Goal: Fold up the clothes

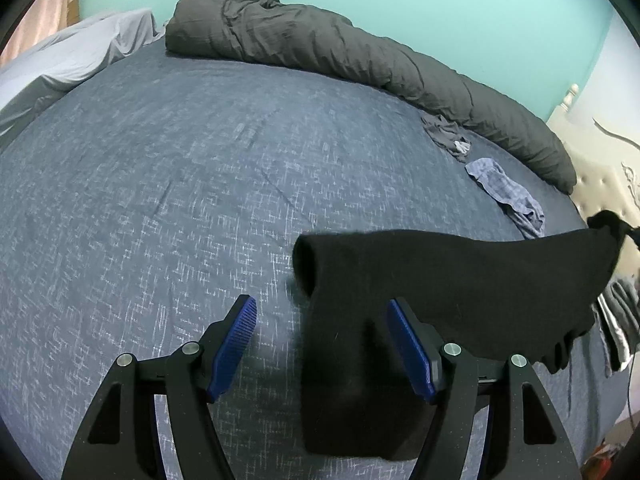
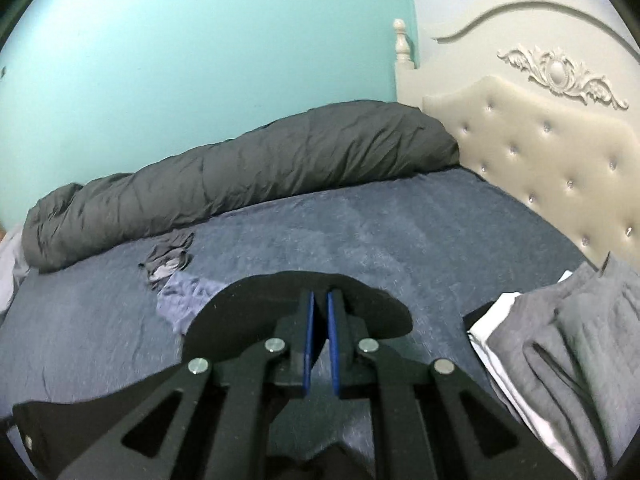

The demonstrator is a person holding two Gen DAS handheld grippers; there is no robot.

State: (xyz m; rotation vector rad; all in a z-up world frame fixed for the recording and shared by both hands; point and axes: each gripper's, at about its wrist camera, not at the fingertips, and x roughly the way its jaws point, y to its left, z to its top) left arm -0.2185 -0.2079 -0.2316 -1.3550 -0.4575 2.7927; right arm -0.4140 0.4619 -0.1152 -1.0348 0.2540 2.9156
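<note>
A black garment (image 1: 460,280), soft and matte, hangs stretched above the blue bed (image 1: 160,180). One end is pinched in the right gripper (image 2: 320,312), whose jaws are nearly closed on the cloth. The other end droops between the left gripper's (image 1: 322,316) wide jaws, touching neither blue pad clearly.

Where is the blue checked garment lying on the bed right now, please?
In the left wrist view, the blue checked garment lies crumpled on the blue bedsheet at the right, between the small grey garment and the lifted black sock.
</note>
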